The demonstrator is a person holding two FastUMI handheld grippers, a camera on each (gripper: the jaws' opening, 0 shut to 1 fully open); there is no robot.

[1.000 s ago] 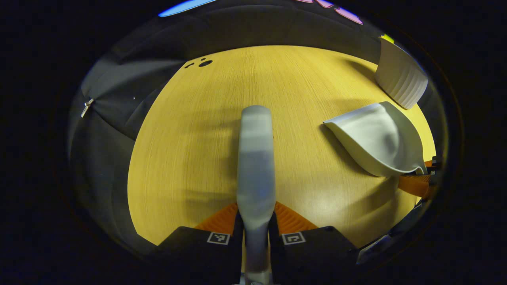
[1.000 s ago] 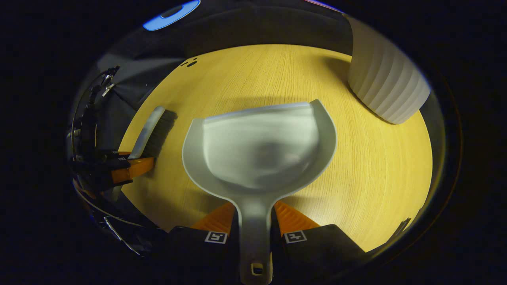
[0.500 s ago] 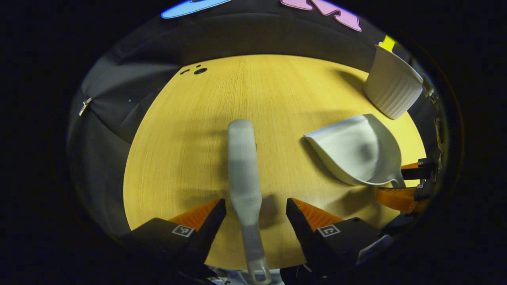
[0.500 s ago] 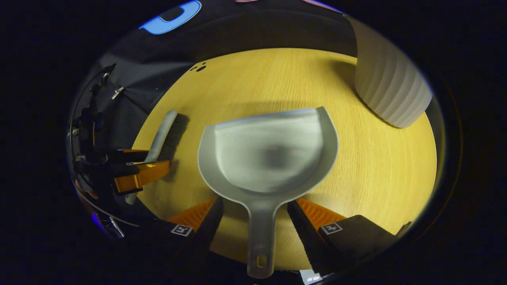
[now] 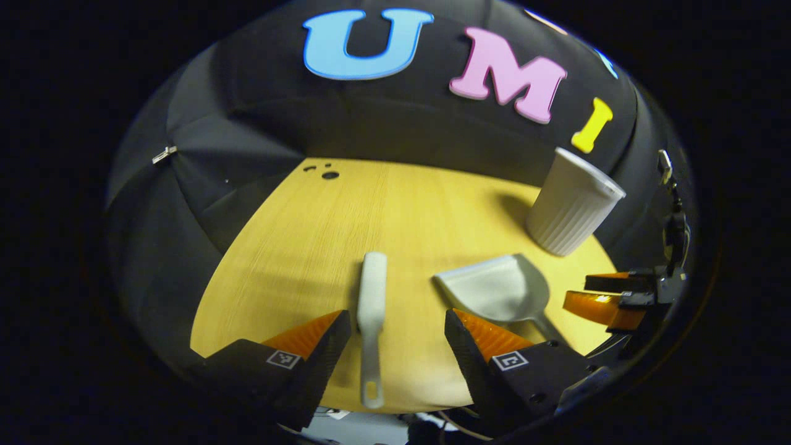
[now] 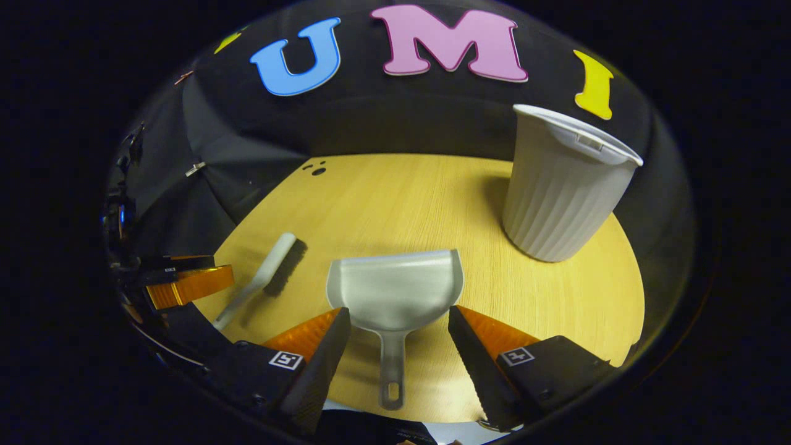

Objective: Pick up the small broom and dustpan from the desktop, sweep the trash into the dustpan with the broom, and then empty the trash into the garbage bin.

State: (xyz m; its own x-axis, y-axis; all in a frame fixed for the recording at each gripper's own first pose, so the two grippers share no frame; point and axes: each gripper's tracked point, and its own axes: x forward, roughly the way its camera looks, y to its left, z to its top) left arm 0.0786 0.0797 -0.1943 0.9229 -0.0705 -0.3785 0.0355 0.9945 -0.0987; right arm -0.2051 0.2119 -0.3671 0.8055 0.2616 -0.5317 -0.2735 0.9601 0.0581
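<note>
A small grey broom (image 5: 372,309) lies flat on the wooden desktop (image 5: 395,210), its handle toward the near edge. My left gripper (image 5: 397,334) hangs open above the handle, not touching it. The grey dustpan (image 6: 395,295) rests on the desktop with its handle toward me; my right gripper (image 6: 398,337) is open over that handle, apart from it. The dustpan (image 5: 494,290) and the right gripper (image 5: 609,296) also appear in the left gripper view. The broom (image 6: 272,272) and left gripper (image 6: 185,281) appear at the left of the right gripper view. I see no trash on the desktop.
A white ribbed garbage bin (image 6: 559,191) stands upright at the back right of the desktop; the garbage bin (image 5: 571,204) also appears in the left gripper view. Small dark holes (image 5: 327,174) mark the far left corner of the desktop. Black cloth walls surround the table.
Both grippers opened, letting go of the broom and the dustpan, then drew back and up from the desktop. Both tools now lie flat and look smaller.
</note>
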